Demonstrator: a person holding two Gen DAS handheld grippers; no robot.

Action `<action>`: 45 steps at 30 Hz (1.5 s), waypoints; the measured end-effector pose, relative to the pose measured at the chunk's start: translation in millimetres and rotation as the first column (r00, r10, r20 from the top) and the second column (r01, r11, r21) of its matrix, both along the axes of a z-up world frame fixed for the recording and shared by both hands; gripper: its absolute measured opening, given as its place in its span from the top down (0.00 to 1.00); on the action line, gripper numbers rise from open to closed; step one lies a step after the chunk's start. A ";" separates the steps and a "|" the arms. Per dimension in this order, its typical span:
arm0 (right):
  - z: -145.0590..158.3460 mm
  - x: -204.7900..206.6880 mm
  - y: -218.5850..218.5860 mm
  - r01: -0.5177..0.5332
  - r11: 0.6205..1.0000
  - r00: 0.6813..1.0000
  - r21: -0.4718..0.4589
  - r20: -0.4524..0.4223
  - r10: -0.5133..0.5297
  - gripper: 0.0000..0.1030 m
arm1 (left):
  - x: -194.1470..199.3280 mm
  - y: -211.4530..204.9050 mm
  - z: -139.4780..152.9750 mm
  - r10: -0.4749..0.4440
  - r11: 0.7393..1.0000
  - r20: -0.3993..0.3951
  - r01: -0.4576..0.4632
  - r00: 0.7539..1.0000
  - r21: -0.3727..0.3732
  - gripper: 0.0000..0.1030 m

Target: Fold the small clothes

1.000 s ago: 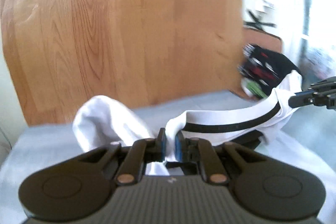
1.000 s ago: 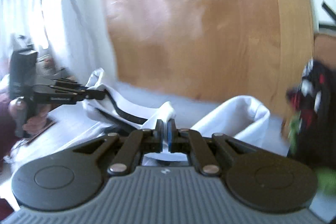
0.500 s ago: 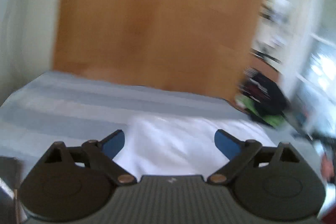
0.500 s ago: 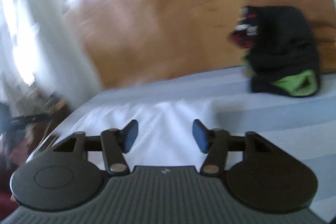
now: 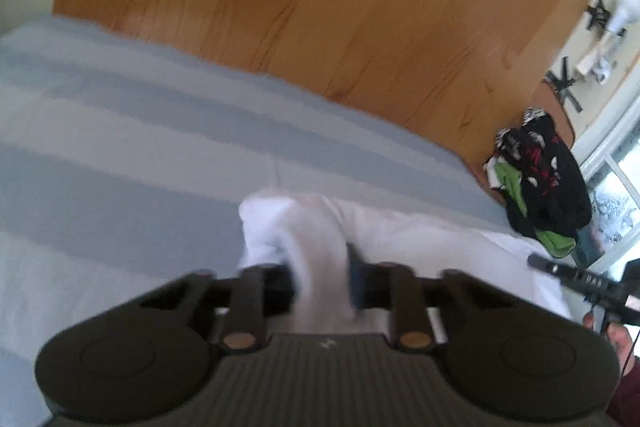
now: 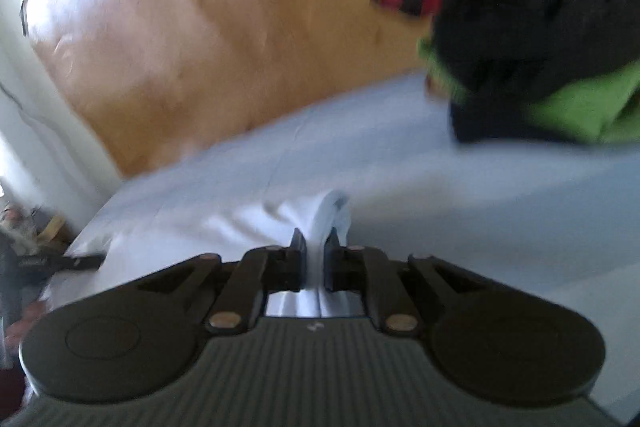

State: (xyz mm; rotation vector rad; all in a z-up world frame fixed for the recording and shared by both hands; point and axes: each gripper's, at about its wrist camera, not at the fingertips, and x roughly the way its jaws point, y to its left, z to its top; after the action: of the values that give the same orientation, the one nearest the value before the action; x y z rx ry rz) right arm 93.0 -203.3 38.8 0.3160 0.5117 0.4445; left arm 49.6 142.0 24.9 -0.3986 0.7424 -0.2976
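A white garment lies spread on the bed's blue-striped sheet. My left gripper is shut on a bunched fold of the white garment at its left end. My right gripper is shut on a fold of the same garment at its right end. The right gripper also shows at the right edge of the left wrist view. The left gripper shows at the left edge of the right wrist view. Both views are blurred.
A wooden headboard stands behind the bed. A pile of black, red and green clothes lies at the bed's far right corner, close ahead in the right wrist view. A window is on the right.
Both grippers let go of the garment's banded edge, opened over the flat garment half a second ago, and have now shut on folds of it at either end.
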 end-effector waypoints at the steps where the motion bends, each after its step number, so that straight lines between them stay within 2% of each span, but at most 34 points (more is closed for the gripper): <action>1: 8.3 1.0 -1.9 0.033 0.999 0.998 0.003 0.047 -0.033 0.90 | 0.6 -2.0 7.8 -0.004 1.000 0.037 0.004 0.999 0.008 0.87; 4: 25.8 11.9 -4.5 0.105 0.994 0.990 0.029 0.091 -0.107 0.90 | 15.8 -24.4 28.0 -0.018 0.998 0.153 0.009 0.988 0.059 0.88; 6: 18.4 24.0 -5.4 0.150 0.989 0.986 0.013 0.074 -0.151 0.89 | 25.4 -37.4 32.2 -0.032 0.991 0.201 0.005 0.979 0.133 0.87; 7: 10.0 31.3 -1.4 0.157 0.987 0.987 -0.017 0.030 -0.157 0.89 | 33.7 -45.7 27.3 -0.047 0.981 0.195 0.008 0.980 0.193 0.87; 9: -14.0 39.3 4.1 0.136 0.988 0.983 -0.074 -0.117 -0.144 0.79 | 51.1 -56.2 11.0 -0.060 0.956 0.101 0.028 0.993 0.291 0.85; 10: -18.7 34.4 1.8 0.135 0.988 0.981 -0.068 -0.133 -0.143 0.71 | 52.1 -54.4 4.1 -0.060 0.951 0.073 0.035 0.996 0.308 0.76; 12: -12.6 11.4 -11.4 0.163 0.986 0.980 -0.044 -0.105 -0.166 0.54 | 45.5 -45.9 3.5 -0.057 0.951 0.074 0.032 0.996 0.307 0.64; 13: -8.9 -3.5 -19.3 0.172 0.985 0.981 -0.027 -0.081 -0.174 0.52 | 41.6 -39.9 7.0 -0.044 0.953 0.065 0.022 0.997 0.302 0.45; 14: -7.8 -16.5 -26.6 0.162 0.987 0.984 -0.011 -0.065 -0.163 0.52 | 36.1 -32.1 10.7 -0.022 0.956 0.060 0.004 0.998 0.293 0.35; 15: -9.9 -26.6 -30.9 0.140 0.990 0.987 -0.018 -0.076 -0.141 0.55 | 28.7 -24.3 13.5 -0.008 0.959 0.070 -0.012 0.998 0.285 0.35; 16: -14.4 -28.1 -29.2 0.122 0.990 0.985 -0.071 -0.117 -0.129 0.65 | 21.6 -19.6 13.9 0.002 0.951 0.073 -0.025 0.997 0.308 0.35; 17: -19.1 -33.3 -25.1 0.109 0.983 0.985 -0.150 -0.119 -0.128 0.72 | 18.7 -18.0 10.8 0.024 0.932 0.056 -0.043 0.998 0.359 0.38; 18: -19.3 -45.3 -20.9 0.106 0.968 0.989 -0.230 -0.077 -0.126 0.71 | 16.0 -17.2 5.9 0.062 0.907 0.022 -0.065 0.998 0.415 0.38; 19: -17.0 -54.8 -21.3 0.098 0.960 0.991 -0.264 -0.067 -0.120 0.71 | 11.1 -14.8 1.6 0.089 0.895 -0.013 -0.074 0.996 0.440 0.38; 20: -12.0 -66.5 -27.1 0.109 0.961 0.989 -0.254 -0.066 -0.129 0.70 | 0.4 -10.8 2.1 0.101 0.900 -0.024 -0.081 0.995 0.428 0.40; 21: -7.2 -77.5 -35.5 0.111 0.968 0.990 -0.223 -0.060 -0.128 0.67 | -14.1 -8.3 6.3 0.115 0.897 -0.027 -0.092 0.993 0.432 0.42; 23: 0.3 -106.8 -54.5 0.082 0.988 0.995 -0.129 -0.045 -0.088 0.67 | -44.9 -3.0 16.8 0.131 0.884 -0.021 -0.107 0.991 0.455 0.42; 25: 2.7 -138.6 -70.0 0.014 0.998 0.998 -0.053 -0.054 -0.017 0.67 | -81.9 9.3 26.3 0.113 0.903 -0.013 -0.097 0.994 0.418 0.37; 27: 1.6 -161.7 -78.0 -0.047 0.999 0.997 -0.026 -0.067 0.046 0.67 | -117.6 21.9 30.5 0.102 0.928 -0.027 -0.086 0.994 0.364 0.36; 31: -8.9 -199.2 -91.5 -0.121 0.992 0.984 0.043 -0.126 0.126 0.66 | -162.6 35.9 21.3 0.110 0.962 -0.112 -0.077 0.988 0.263 0.33; 33: -9.9 -215.0 -95.7 -0.130 0.988 0.979 0.088 -0.148 0.142 0.62 | -178.1 42.3 14.3 0.121 0.974 -0.149 -0.088 0.981 0.208 0.32; 35: -17.9 -223.5 -95.2 -0.135 0.984 0.974 0.119 -0.168 0.154 0.60 | -190.2 42.5 5.5 0.123 0.980 -0.166 -0.093 0.978 0.176 0.35; 36: -20.3 -227.2 -93.6 -0.139 0.982 0.971 0.129 -0.177 0.160 0.60 | -198.2 38.8 4.6 0.129 0.977 -0.145 -0.101 0.981 0.190 0.39; 37: -23.2 -231.0 -91.3 -0.145 0.980 0.969 0.138 -0.182 0.169 0.61 | -202.3 34.4 4.4 0.133 0.971 -0.131 -0.103 0.982 0.215 0.64; 38: -27.6 -228.2 -87.0 -0.153 0.977 0.966 0.148 -0.186 0.179 0.61 | -204.6 32.6 4.9 0.136 0.968 -0.134 -0.102 0.982 0.231 0.94; 39: -30.9 -228.5 -81.6 -0.159 0.975 0.963 0.157 -0.193 0.188 0.72 | -205.1 31.7 4.9 0.148 0.964 -0.142 -0.110 0.979 0.241 0.94; 40: -33.3 -230.5 -75.2 -0.168 0.973 0.960 0.157 -0.198 0.197 0.95 | -206.5 33.5 5.6 0.154 0.967 -0.148 -0.118 0.977 0.225 0.95; 43: -31.4 -234.2 -66.1 -0.164 0.982 0.966 0.089 -0.187 0.178 0.96 | -220.2 44.3 10.2 0.196 0.965 -0.156 -0.162 0.968 0.208 0.95; 45: -28.5 -237.1 -82.6 -0.122 0.987 0.974 0.109 -0.179 0.140 0.96 | -241.2 57.5 13.7 0.214 0.968 -0.155 -0.187 0.964 0.169 0.95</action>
State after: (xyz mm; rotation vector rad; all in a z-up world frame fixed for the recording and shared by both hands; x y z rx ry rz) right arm -144.1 -286.0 10.2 0.4215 0.6974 0.5727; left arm -191.6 199.5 38.5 -0.3538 0.8811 -0.0136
